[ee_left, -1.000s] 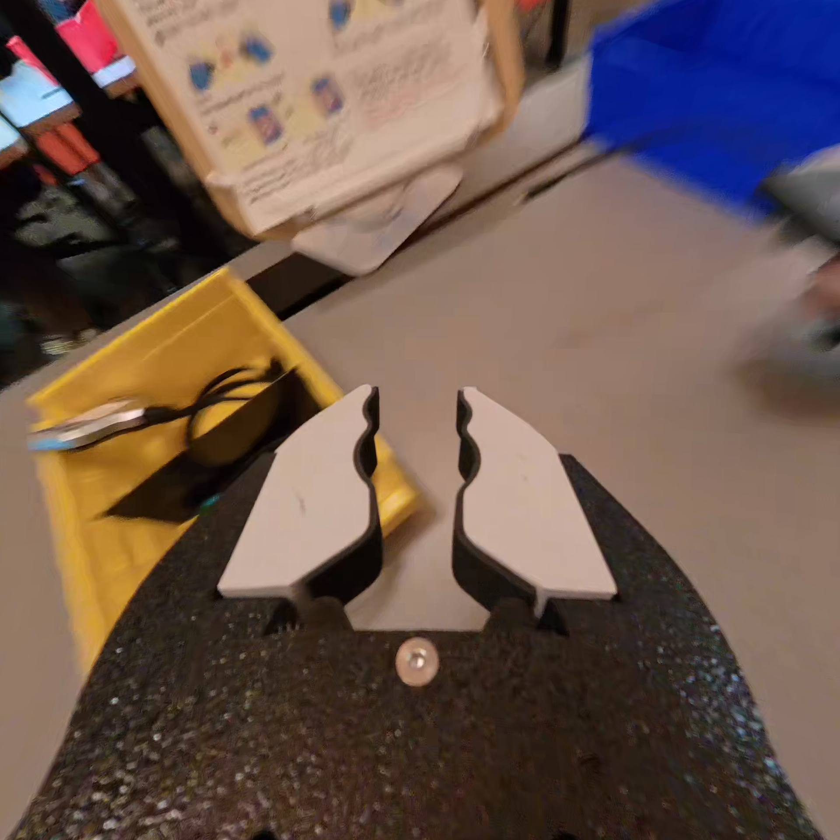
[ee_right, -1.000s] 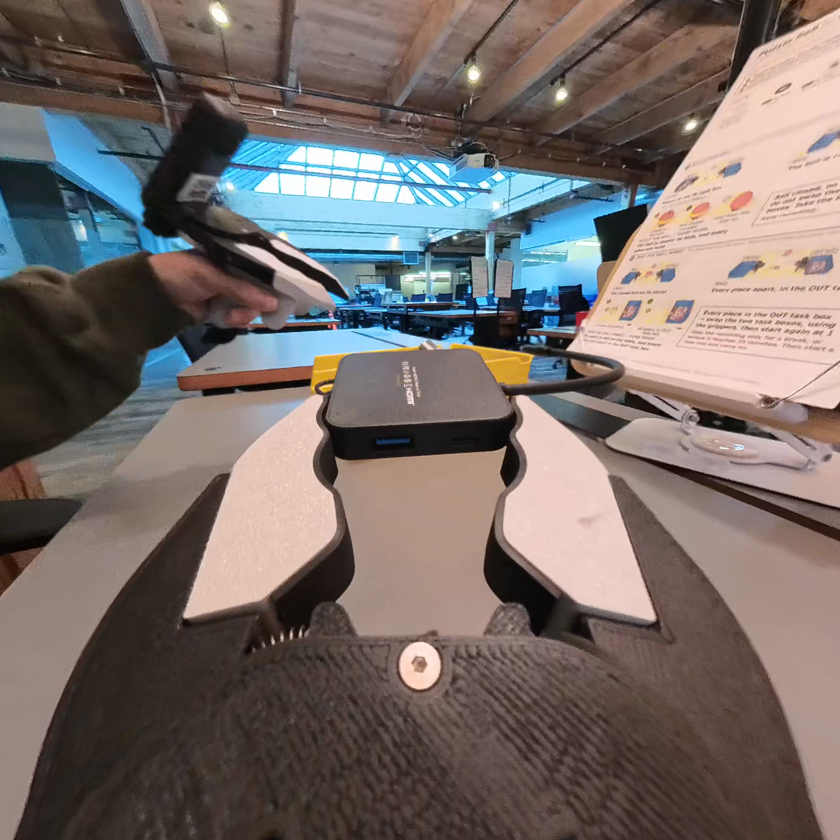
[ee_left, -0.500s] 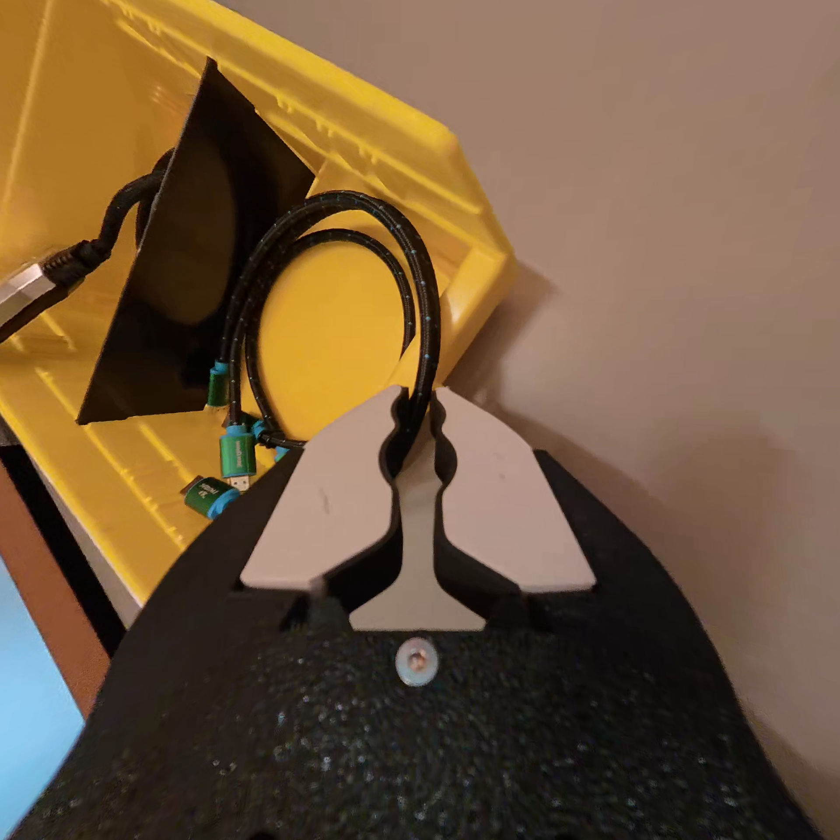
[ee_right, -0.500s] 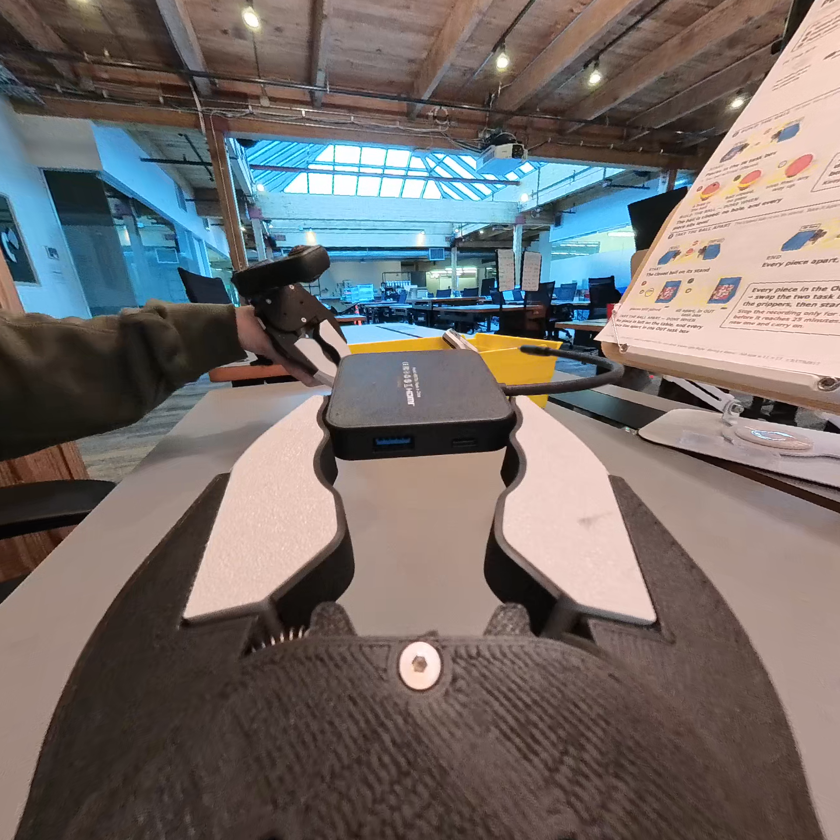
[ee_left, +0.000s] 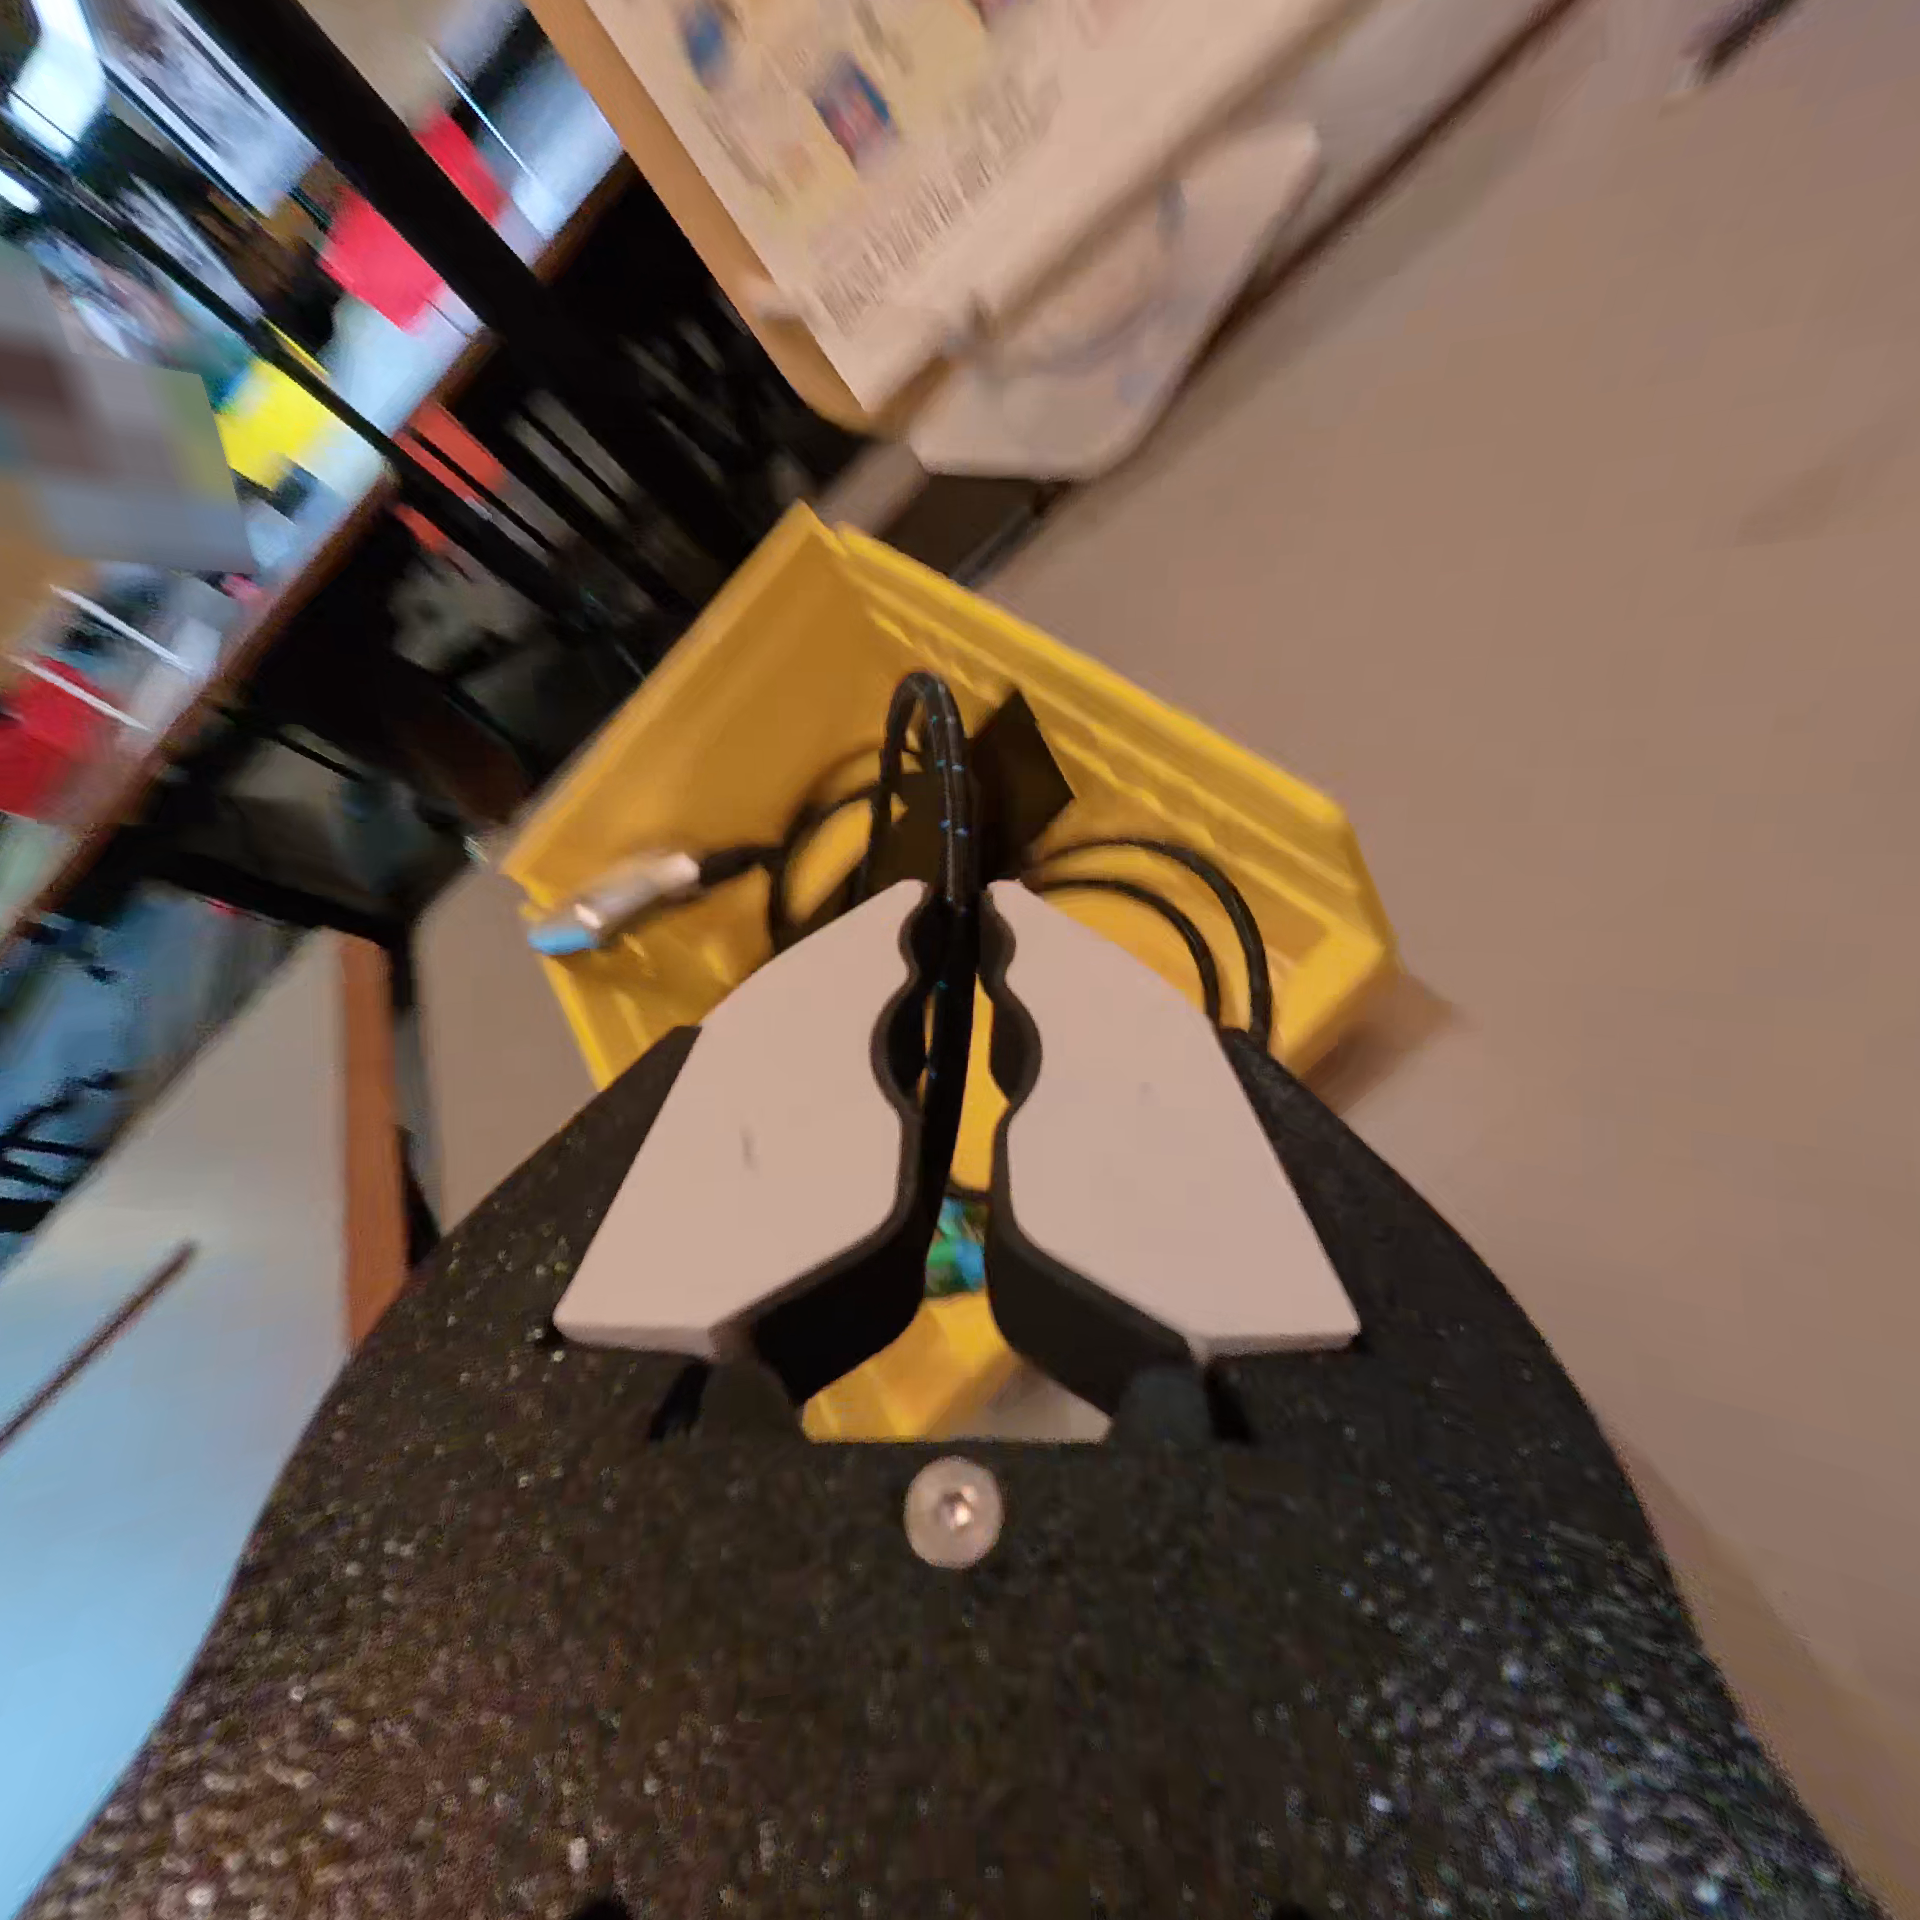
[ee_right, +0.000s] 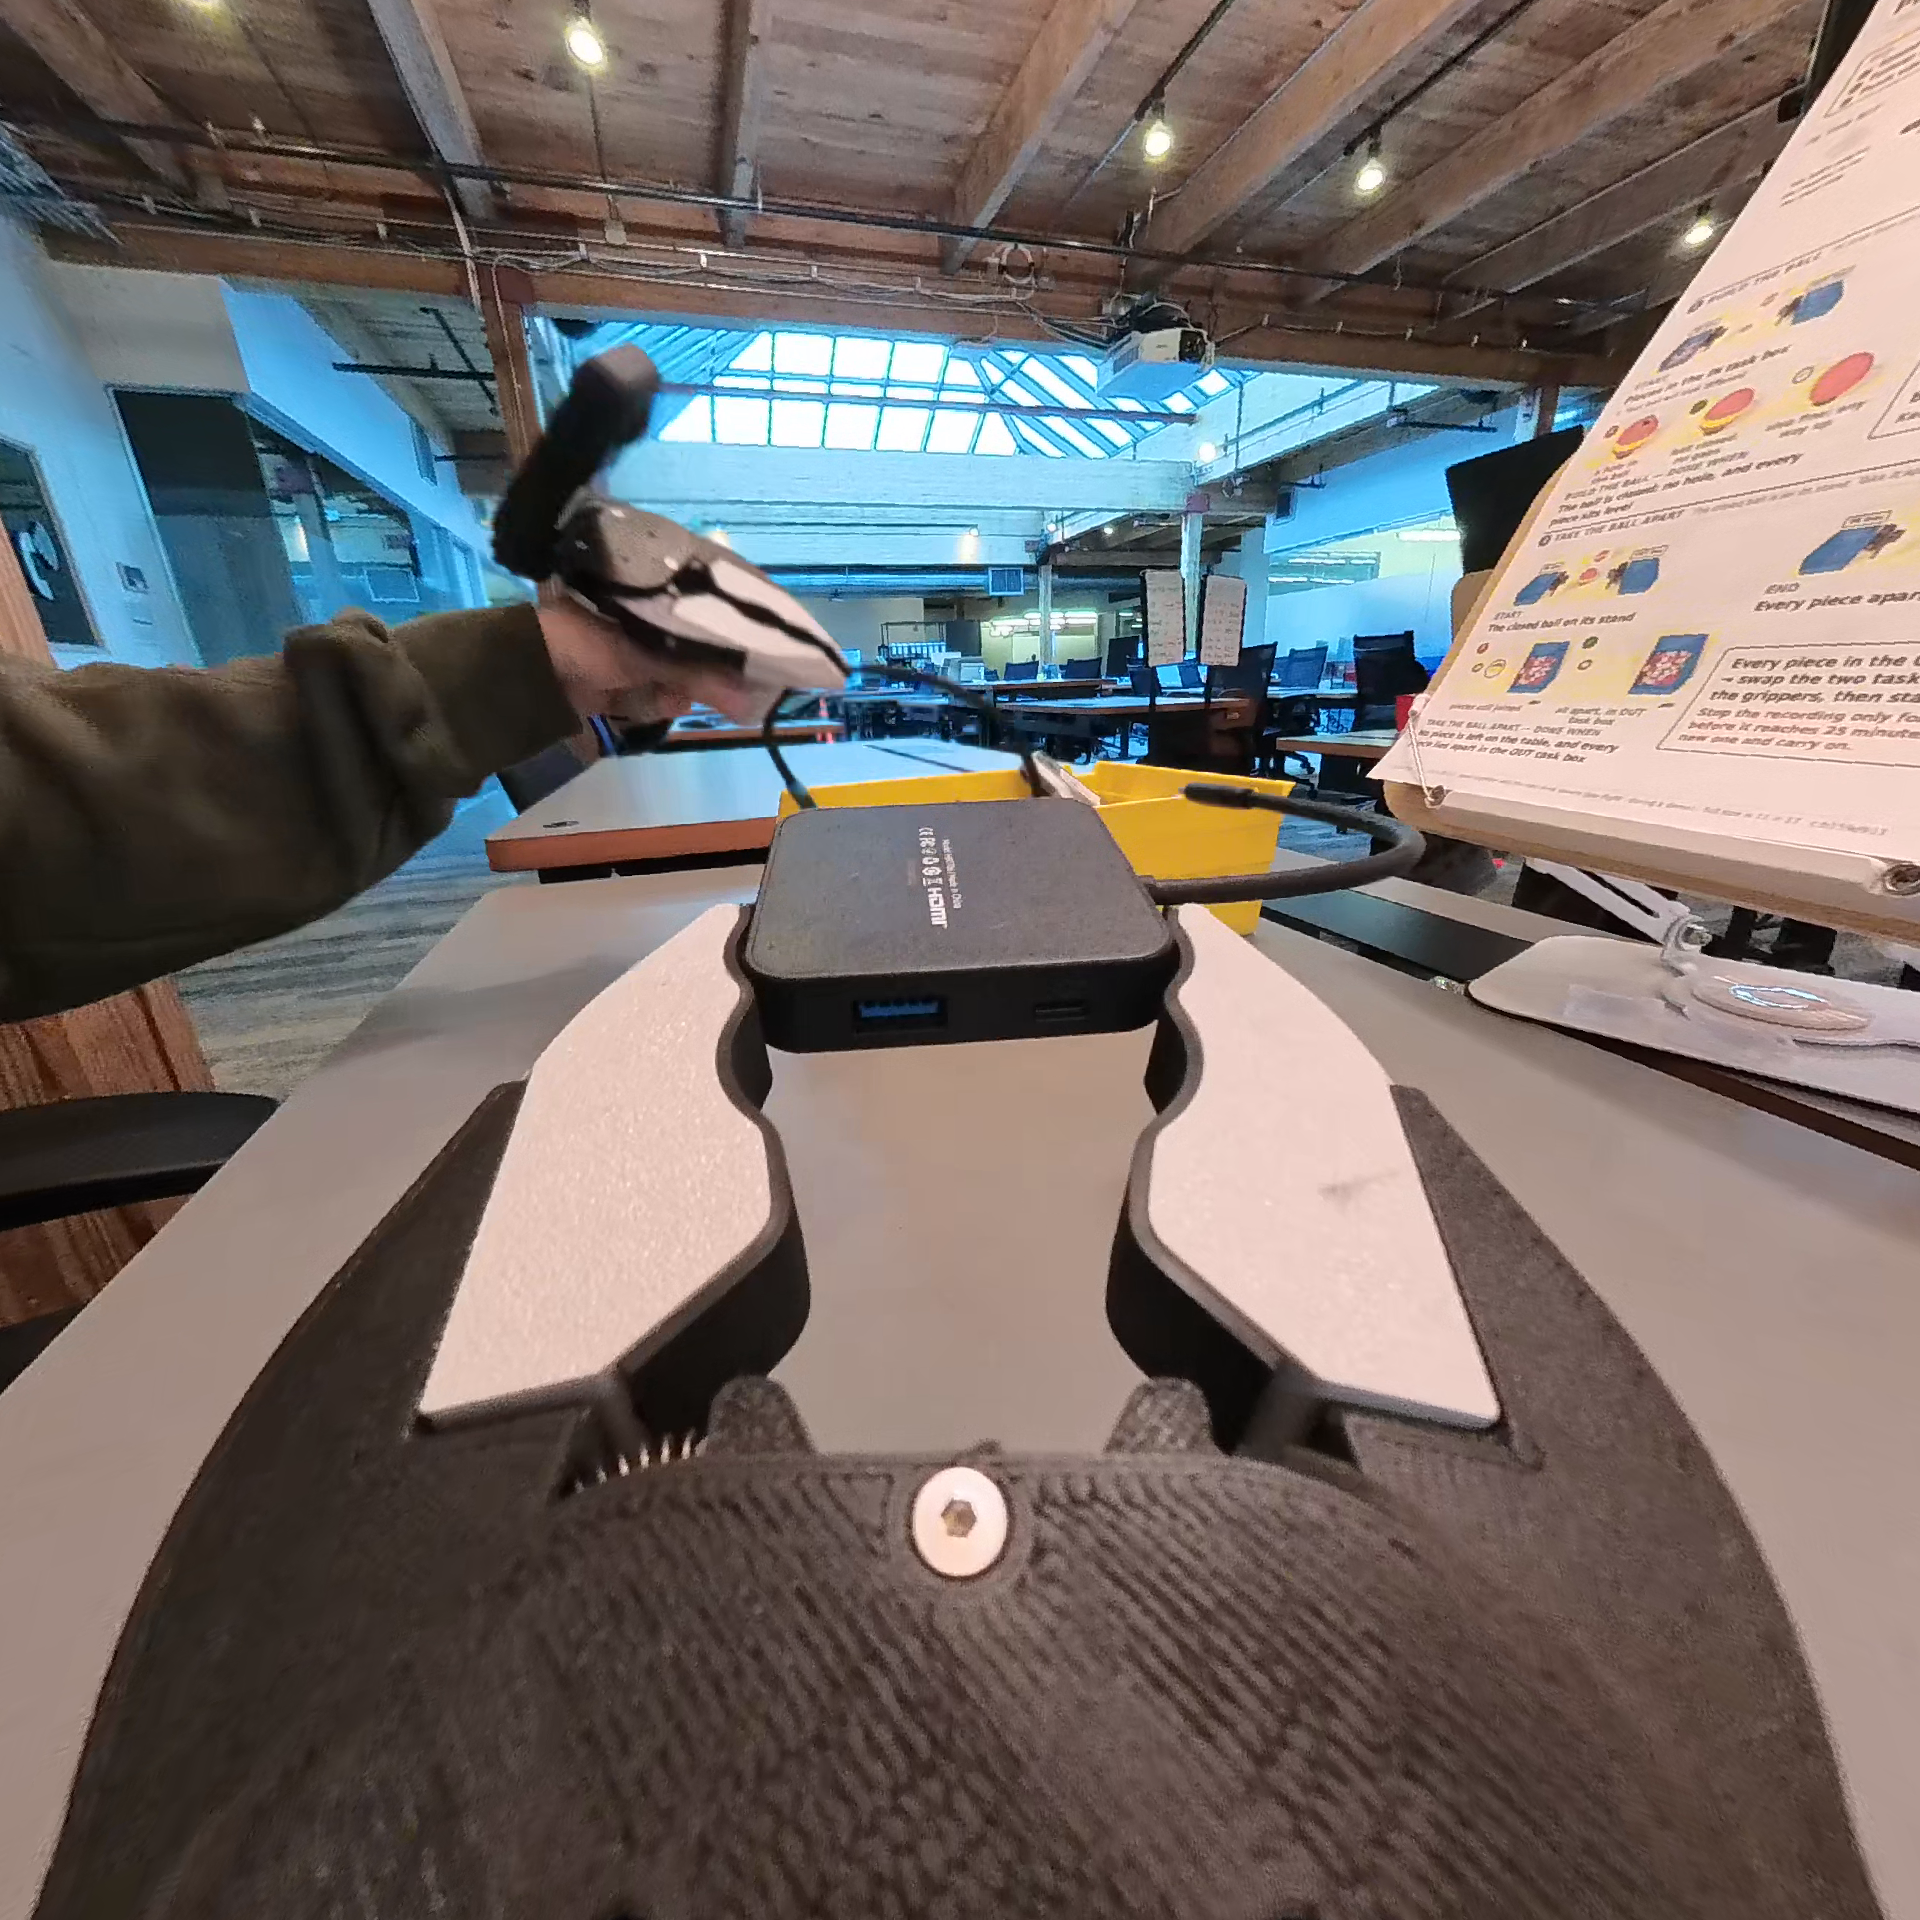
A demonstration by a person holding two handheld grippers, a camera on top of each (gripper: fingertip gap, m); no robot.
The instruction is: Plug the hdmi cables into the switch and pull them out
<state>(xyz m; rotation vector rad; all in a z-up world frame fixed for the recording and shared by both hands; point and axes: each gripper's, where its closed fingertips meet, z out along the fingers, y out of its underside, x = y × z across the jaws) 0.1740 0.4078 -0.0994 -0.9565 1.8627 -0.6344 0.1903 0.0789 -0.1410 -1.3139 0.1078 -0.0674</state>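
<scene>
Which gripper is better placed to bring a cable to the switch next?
Left. The left gripper is shut on the cable above the yellow bin; the right gripper is shut on the switch, steadying it on the table.

A wooden ceiling [ee_right: 883,94] with heavy beams carries small spot lamps [ee_right: 1156,137] and a run of skylights [ee_right: 894,400] that let in bluish daylight. Below it, rows of long desks [ee_right: 1091,707] with dark office chairs [ee_right: 1236,675] stretch far back. A pale blue wall [ee_right: 94,343] stands on the left over grey carpet [ee_right: 343,935]. The left wrist view shows blurred dark shelving [ee_left: 343,343] holding red and yellow items.
</scene>
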